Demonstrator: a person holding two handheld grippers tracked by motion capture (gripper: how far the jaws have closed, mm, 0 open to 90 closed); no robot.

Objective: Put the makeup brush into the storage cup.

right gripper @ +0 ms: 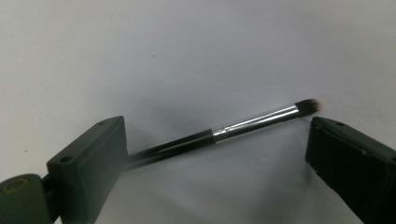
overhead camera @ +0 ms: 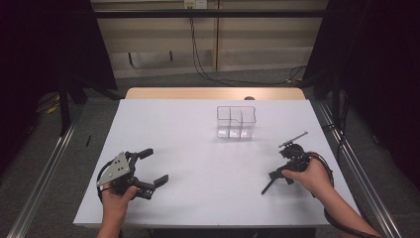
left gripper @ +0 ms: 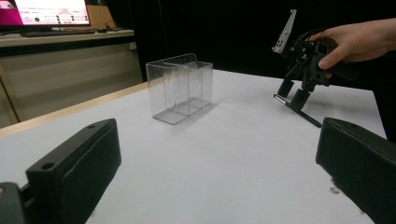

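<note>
A thin black make-up brush (right gripper: 219, 133) with a silver ferrule and dark bristles lies flat on the white table (overhead camera: 208, 158). My right gripper (right gripper: 217, 156) is open and points down at the brush, one jaw on each side of it. The handle runs behind one jaw and the bristle tip lies just short of the other. From above, the brush (overhead camera: 268, 186) sticks out below my right gripper (overhead camera: 283, 170) at the table's right side. My left gripper (overhead camera: 157, 166) rests at the front left, open with nothing between its jaws. A clear plastic divided container (overhead camera: 236, 121) stands upright at the back centre.
The left gripper view looks across the table at the clear container (left gripper: 180, 86), the right gripper (left gripper: 293, 93) and the brush (left gripper: 299, 111). Behind the table a lit monitor (left gripper: 46, 11) stands on a desk. Metal rails (overhead camera: 44, 171) run along both sides of the table.
</note>
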